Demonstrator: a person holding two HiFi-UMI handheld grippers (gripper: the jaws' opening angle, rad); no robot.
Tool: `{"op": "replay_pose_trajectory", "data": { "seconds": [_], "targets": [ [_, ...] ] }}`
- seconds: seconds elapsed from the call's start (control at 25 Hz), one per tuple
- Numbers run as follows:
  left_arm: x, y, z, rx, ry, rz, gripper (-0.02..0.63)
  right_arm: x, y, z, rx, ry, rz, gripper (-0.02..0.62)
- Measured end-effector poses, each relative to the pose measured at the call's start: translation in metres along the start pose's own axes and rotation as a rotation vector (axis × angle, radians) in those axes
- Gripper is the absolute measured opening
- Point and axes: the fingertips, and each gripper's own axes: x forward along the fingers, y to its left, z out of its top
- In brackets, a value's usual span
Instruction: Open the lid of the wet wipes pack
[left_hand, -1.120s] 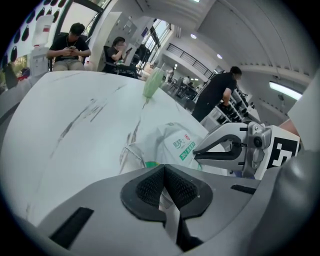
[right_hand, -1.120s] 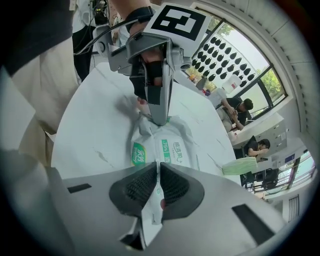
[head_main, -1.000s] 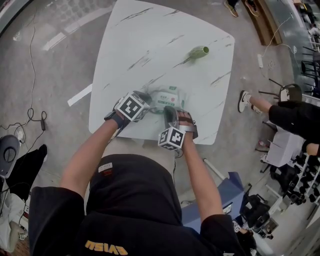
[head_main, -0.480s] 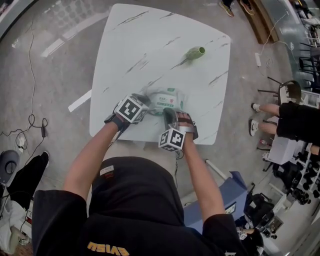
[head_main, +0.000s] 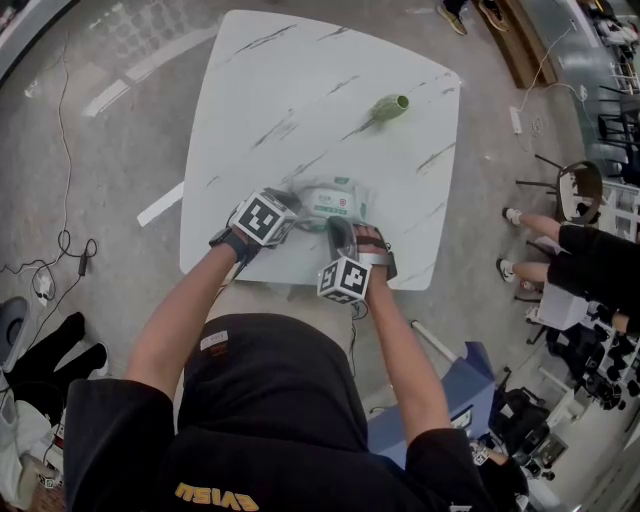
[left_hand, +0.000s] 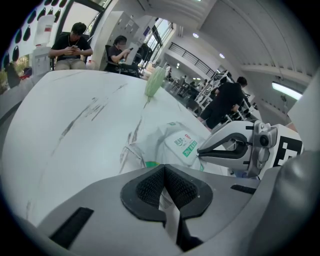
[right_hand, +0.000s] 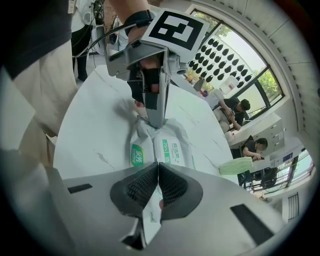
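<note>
By the table's near edge, wet wipes pack, left gripper and right gripper each clamped on its wrapper (from two sides) — open tabletop beyond, green bottle well apart.

The bench is white with dark grey streaks. The wet wipes pack is white with green print. A vessel is pale green.
</note>
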Motion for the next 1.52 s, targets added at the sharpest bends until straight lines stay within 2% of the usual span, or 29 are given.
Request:
{"op": "replay_pose_trajectory", "data": {
  "seconds": [0.76, 1.52],
  "targets": [
    [-0.003, -0.003, 0.002, -0.011, -0.004, 0.003, 0.017, -0.007, -0.004, 0.002, 0.014, 0.001, -0.008, 0.005],
    [0.001, -0.002, -0.001, -0.019, -0.003, 0.003, 0.017, -0.017, -0.020, 0.003, 0.069, -0.031, -0.061, 0.005]
  ]
}}
